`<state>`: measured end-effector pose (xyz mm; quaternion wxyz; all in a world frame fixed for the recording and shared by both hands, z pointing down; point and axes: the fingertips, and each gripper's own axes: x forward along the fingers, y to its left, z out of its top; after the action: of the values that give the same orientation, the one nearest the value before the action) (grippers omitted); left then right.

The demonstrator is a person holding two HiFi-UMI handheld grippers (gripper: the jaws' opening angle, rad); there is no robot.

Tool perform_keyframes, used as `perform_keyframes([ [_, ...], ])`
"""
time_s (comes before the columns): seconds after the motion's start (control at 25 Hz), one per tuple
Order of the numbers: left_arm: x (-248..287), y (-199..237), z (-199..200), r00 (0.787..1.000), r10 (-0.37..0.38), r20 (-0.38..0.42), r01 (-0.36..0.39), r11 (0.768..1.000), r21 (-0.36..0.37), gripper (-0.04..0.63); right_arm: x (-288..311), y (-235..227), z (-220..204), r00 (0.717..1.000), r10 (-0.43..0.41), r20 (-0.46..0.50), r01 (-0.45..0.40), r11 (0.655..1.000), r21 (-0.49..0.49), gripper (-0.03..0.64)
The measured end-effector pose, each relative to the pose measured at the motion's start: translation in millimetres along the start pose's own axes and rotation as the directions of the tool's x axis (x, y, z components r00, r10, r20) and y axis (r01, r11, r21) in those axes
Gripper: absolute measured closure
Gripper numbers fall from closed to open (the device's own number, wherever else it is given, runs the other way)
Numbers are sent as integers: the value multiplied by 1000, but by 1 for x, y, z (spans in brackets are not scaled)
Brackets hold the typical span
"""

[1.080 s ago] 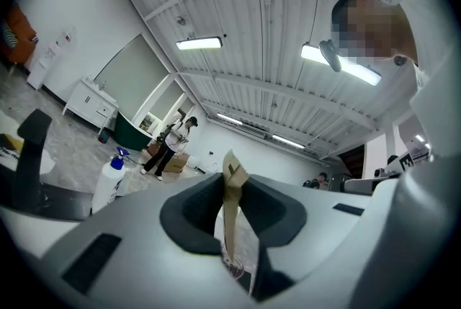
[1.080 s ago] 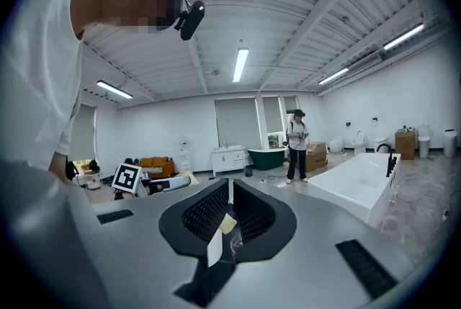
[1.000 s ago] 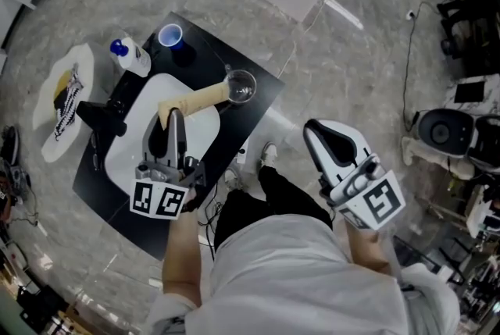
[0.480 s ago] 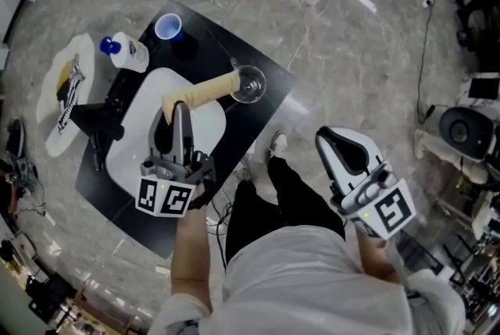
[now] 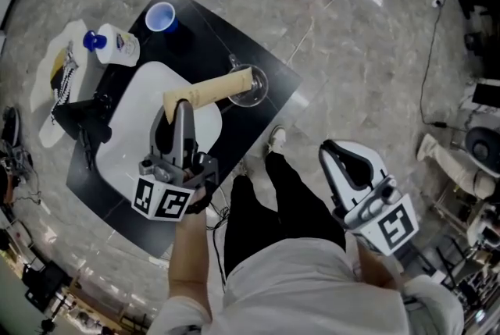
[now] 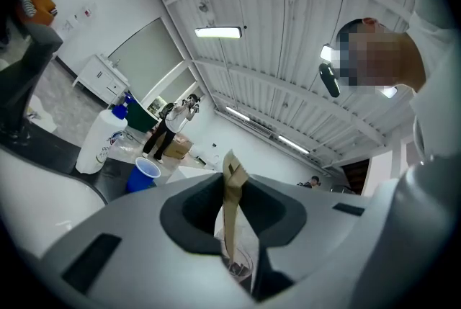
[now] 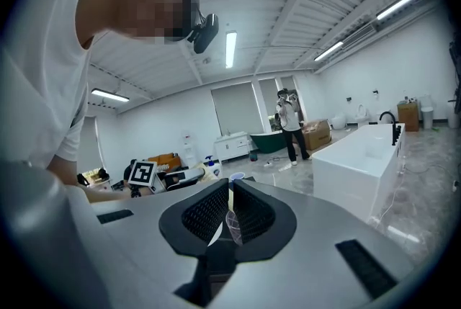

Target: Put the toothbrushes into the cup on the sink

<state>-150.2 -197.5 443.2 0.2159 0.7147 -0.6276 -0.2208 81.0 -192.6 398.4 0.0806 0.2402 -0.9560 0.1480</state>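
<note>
Left gripper (image 5: 176, 113) clenched on a tan toothbrush pack (image 5: 209, 90) above the white sink (image 5: 129, 134), pack's far end at the glass cup (image 5: 254, 83) beside the sink, right gripper (image 5: 334, 151) well away from the sink, jaws drawn together, empty.

Black counter (image 5: 215, 29): white basin (image 5: 129, 122), blue cup (image 5: 160, 16), bottle (image 5: 119, 47), glass (image 5: 251, 90).

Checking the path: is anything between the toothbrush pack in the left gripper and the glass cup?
Nothing visible does. The toothbrush pack in the left gripper ends right at the glass cup rim.
</note>
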Motion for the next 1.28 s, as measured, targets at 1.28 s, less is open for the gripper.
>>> perform_keyframes([
  [1.28, 23, 19, -58, 995, 10, -96, -10, 1000, 2, 452, 6, -24, -34, 1000, 4, -6, -4, 1000, 16, 571],
])
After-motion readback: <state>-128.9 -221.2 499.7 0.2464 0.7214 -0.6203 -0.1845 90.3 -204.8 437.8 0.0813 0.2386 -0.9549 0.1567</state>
